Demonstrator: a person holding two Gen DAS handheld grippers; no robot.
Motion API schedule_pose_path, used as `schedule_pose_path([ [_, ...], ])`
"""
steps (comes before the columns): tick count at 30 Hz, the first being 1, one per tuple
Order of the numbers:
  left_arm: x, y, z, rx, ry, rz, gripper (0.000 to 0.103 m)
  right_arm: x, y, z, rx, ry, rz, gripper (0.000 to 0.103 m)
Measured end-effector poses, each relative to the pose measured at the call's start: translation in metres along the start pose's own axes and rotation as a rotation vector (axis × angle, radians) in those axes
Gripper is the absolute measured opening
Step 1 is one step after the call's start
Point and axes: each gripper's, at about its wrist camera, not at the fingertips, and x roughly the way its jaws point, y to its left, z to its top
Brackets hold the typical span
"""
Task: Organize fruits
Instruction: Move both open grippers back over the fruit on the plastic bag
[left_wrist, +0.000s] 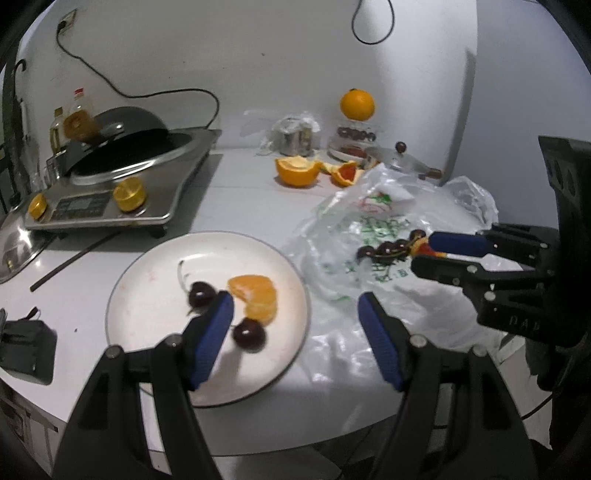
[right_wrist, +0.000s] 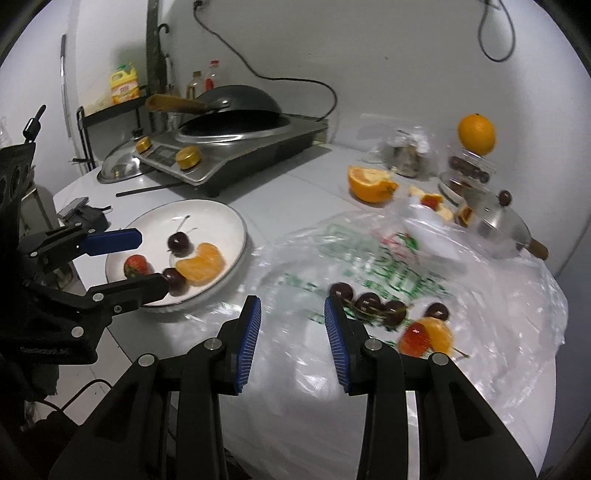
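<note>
A white plate (left_wrist: 147, 280) holds two dark cherries (left_wrist: 201, 293) and a peeled orange piece (left_wrist: 256, 297); the right wrist view also shows a strawberry (right_wrist: 136, 266) on the plate (right_wrist: 221, 218). My left gripper (left_wrist: 295, 310) is open and empty, over the plate's near right side. My right gripper (right_wrist: 291, 314) is open and empty above a clear plastic bag (right_wrist: 369, 258). On the bag lie several cherries (right_wrist: 369, 302), a strawberry (right_wrist: 415, 338) and an orange piece (right_wrist: 439, 332), just right of the right gripper.
An induction cooker (left_wrist: 122, 184) with a black wok stands at the back left. A cut orange (left_wrist: 297, 171), a whole orange (left_wrist: 357, 104) on a container, a metal lid (right_wrist: 495, 225) and jars stand at the back. A black box (left_wrist: 26, 347) lies left.
</note>
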Motion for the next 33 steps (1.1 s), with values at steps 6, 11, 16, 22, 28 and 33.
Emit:
schedule_pose_path([
  [6,0.006,-0.021,0.007,0.033,0.005,-0.003,0.071,-0.011,-0.027,-0.010,0.038,-0.015,-0.016,0.038],
  [11,0.014,-0.036,0.009,0.051,0.018,-0.008,0.071,-0.013,-0.044,-0.017,0.060,-0.015,-0.025,0.038],
  [16,0.024,-0.048,0.012,0.066,0.030,-0.016,0.071,-0.014,-0.060,-0.024,0.083,-0.009,-0.036,0.038],
  [22,0.036,-0.064,0.016,0.088,0.047,-0.025,0.071,-0.008,-0.081,-0.033,0.117,0.005,-0.047,0.038],
  [28,0.047,-0.073,0.017,0.098,0.063,-0.034,0.071,0.006,-0.095,-0.041,0.143,0.034,-0.043,0.038],
  [33,0.055,-0.075,0.017,0.102,0.081,-0.033,0.071,0.019,-0.102,-0.045,0.159,0.058,-0.035,0.038],
])
